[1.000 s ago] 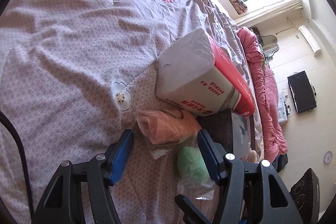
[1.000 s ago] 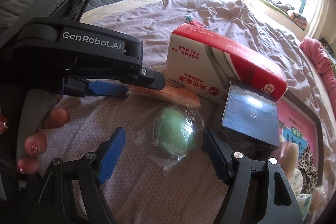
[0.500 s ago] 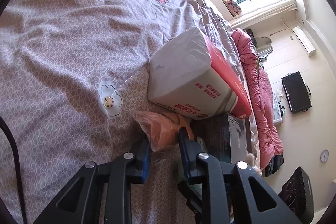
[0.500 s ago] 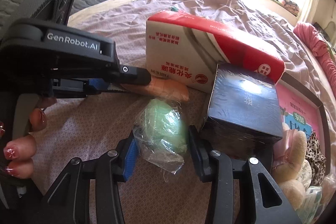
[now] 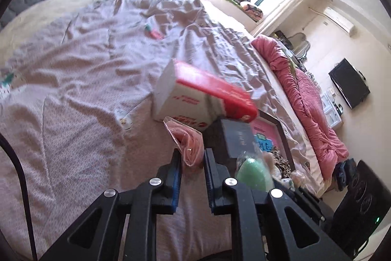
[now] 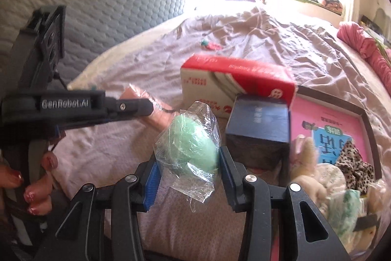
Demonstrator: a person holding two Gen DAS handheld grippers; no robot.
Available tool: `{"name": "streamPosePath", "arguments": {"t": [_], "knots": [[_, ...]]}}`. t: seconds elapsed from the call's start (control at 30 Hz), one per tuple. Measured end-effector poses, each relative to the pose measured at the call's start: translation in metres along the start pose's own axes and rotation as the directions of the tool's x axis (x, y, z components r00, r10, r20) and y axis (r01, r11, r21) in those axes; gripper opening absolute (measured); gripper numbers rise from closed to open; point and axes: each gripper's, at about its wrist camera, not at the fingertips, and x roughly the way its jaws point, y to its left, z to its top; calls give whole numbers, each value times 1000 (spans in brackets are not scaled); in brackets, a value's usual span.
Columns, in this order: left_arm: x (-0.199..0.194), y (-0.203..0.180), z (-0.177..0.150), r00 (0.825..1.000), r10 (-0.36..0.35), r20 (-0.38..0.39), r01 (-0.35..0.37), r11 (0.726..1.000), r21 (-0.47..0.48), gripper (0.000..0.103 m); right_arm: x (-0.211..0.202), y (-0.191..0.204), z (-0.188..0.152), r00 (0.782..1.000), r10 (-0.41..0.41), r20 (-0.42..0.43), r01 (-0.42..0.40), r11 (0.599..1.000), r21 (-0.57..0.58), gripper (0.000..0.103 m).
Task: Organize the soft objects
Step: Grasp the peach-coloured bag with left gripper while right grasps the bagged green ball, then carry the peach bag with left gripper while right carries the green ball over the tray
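1. Both grippers have risen off the bed (image 5: 73, 94) since the earlier frames, and each has carried its bagged item up with it. The left gripper's jaws have just been closing, with the orange item between them.
2. Left gripper (image 5: 191, 158): black frame, blue ribbed pads, clenched on the orange soft item (image 5: 189, 142). This item sits in a crinkled clear plastic bag and is squeezed narrow, clear of the bedcover.
3. Right gripper (image 6: 188, 163): same build, grasping the green soft item (image 6: 193, 138). This item is a rounded, fuzzy, egg-shaped lump in a loose transparent bag, and a flap of film hangs below the pads.
4. Right of the green item, a shallow dark-rimmed tray (image 6: 366, 119) with a pink printed base holds cream plush pieces and a leopard-print fabric piece (image 6: 352, 160).
5. Just behind the grippers, a dark blue rectangular box (image 6: 259, 124) with a glossy surface touches the tray's left side.
6. Behind that box, a red-and-white tissue pack (image 6: 234, 80) lies block-shaped in smooth printed wrap.
7. Bed surface: wrinkled mauve cover with a fine pattern.
8. Farther off, a grey quilted headboard (image 6: 110, 4) and a bunched pink quilt (image 5: 310, 99) along the bed's far edge.
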Motion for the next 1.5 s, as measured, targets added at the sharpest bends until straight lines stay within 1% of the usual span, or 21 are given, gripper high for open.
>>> {"name": "streamPosePath", "arguments": {"t": [0.1, 0.2, 0.27, 0.3, 0.4, 0.47, 0.6, 0.67, 0.8, 0.87, 0.93, 1.03, 1.2, 1.37, 1.5], "knots": [[-10, -25, -6, 1000, -16, 10, 15, 999, 51, 18, -29, -13, 0, 999, -4, 52, 2, 999, 46, 46], [-16, -51, -13, 1000, -22, 9, 21, 994, 105, 18, -53, -29, -1, 995, -49, 87, 43, 997, 68, 46], [-17, -68, -17, 1000, -31, 5, 30, 991, 131, 18, -70, -44, -3, 991, -70, 111, 59, 993, 102, 46], [-16, -76, -18, 999, -38, 1, 38, 989, 145, 18, -78, -53, -5, 988, -95, 123, 81, 990, 120, 46], [-17, -104, -25, 999, -47, -8, 48, 978, 201, 18, -100, -76, -10, 975, -171, 141, 148, 976, 159, 46], [-14, -122, -28, 998, -59, -18, 62, 970, 235, 18, -115, -95, -16, 966, -210, 151, 178, 963, 203, 46], [-4, -150, -36, 997, -63, -45, 73, 955, 287, 18, -137, -128, -28, 952, -260, 161, 207, 936, 284, 46], [3, -163, -39, 996, -69, -60, 84, 947, 309, 18, -144, -140, -33, 949, -269, 165, 208, 926, 314, 46], [14, -182, -44, 996, -61, -69, 81, 938, 336, 18, -153, -152, -43, 945, -280, 167, 207, 912, 353, 46], [20, -188, -45, 998, -38, -55, 55, 936, 348, 18, -152, -152, -45, 945, -280, 167, 206, 910, 361, 46], [28, -194, -44, 999, -35, -40, 47, 935, 351, 18, -150, -152, -46, 947, -272, 171, 196, 911, 362, 46], [42, -201, -45, 1000, 3, -21, 5, 930, 369, 18, -143, -150, -46, 949, -265, 168, 192, 914, 357, 46], [69, -204, -48, 998, 44, -35, -28, 928, 372, 18, -137, -153, -46, 951, -261, 164, 189, 914, 358, 46], [86, -202, -49, 998, 55, -41, -36, 933, 359, 18, -127, -160, -51, 955, -256, 151, 185, 910, 370, 46], [90, -197, -49, 997, 62, -49, -41, 936, 351, 18, -116, -166, -53, 958, -251, 137, 185, 911, 369, 46]]}}
